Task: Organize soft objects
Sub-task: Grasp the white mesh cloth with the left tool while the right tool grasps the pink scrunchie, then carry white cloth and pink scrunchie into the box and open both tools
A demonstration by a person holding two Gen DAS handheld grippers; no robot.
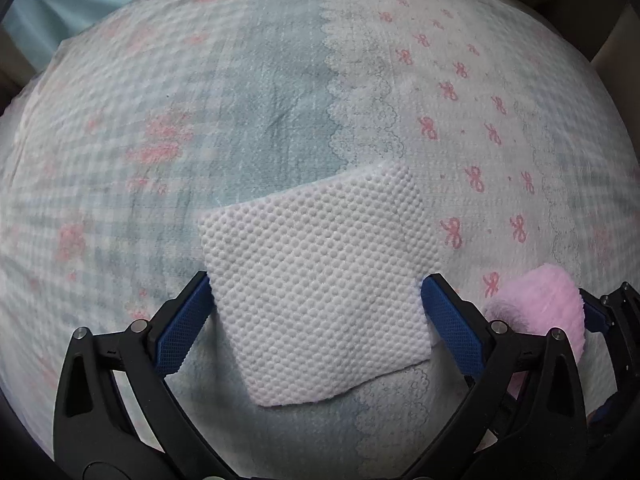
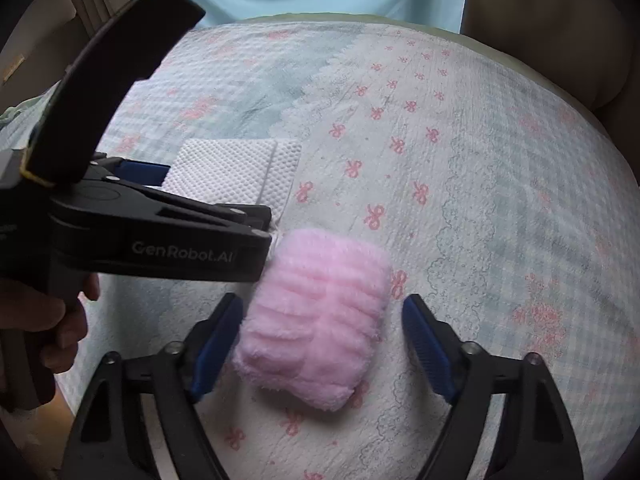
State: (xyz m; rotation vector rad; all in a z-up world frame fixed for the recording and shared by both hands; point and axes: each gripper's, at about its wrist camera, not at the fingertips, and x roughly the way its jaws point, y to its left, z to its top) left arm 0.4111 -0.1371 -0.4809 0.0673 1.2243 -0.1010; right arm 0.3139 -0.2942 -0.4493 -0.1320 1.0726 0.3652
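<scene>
Soft objects here are two, and we judge the sorting barely begun: both lie loose on the patterned cover (image 1: 280, 92), and we see no bin or stack they should go to. Going left to right, the white dimpled cloth (image 1: 316, 292), folded flat, lies between the blue pads of our left claw (image 1: 316, 296); the pads sit right at its side edges, but we cannot tell whether they press it or only frame it. Just beside it, to the right, the pink fluffy cloth (image 2: 316, 320) lies folded into a thick bundle inside our right claw (image 2: 322, 320), which stands spread, with a clear gap at the right pad and the left pad close to the fluff. Neither piece looks lifted. What is left, in our judgement, is closing on each, raising it and setting it somewhere tidy. Room is tight in the middle, where the left claw's body nearly meets the pink bundle. The cover lies bare beyond and to the right, its far rounded edge well apart from both cloths.
</scene>
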